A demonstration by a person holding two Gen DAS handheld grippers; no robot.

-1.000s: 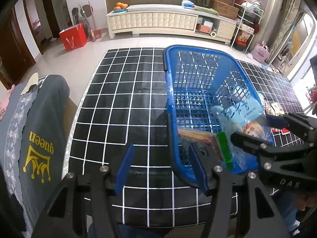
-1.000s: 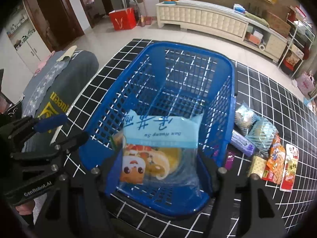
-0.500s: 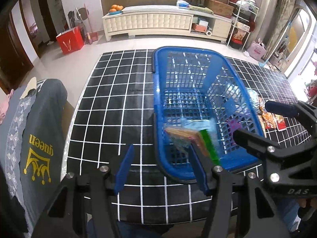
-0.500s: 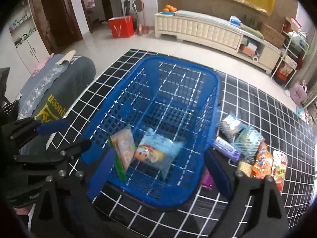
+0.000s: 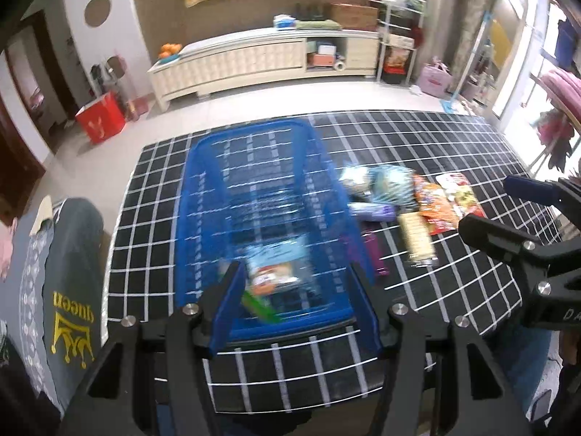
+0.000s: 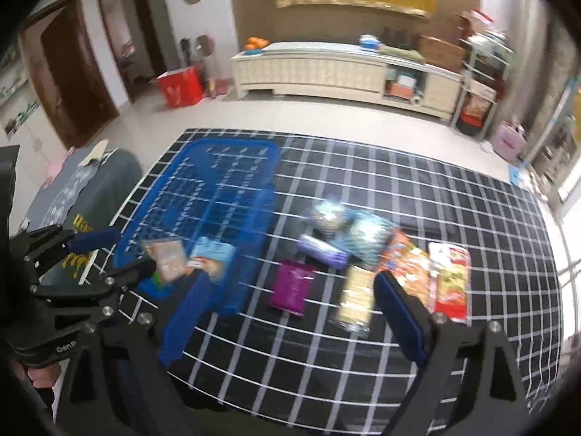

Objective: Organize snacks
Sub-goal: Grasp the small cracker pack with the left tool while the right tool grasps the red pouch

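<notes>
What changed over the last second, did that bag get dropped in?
Yes. The right gripper opened its jaws and let go of the light-blue snack bag, which now lies in the blue basket beside the tan packet. Both grippers pulled back. The loose snacks on the mat stayed put; left gripper unchanged, empty.

Left gripper [image 5: 296, 279]: black angular frame with silver screws; long blue pads [image 5: 226, 309] line its fingers; seen from the other camera it bears white lettering starting "Gen". Right gripper [image 6: 290, 312]: same black build, silver screws, blue pads [image 6: 399, 318]; white letters "DA" show on its side.
</notes>
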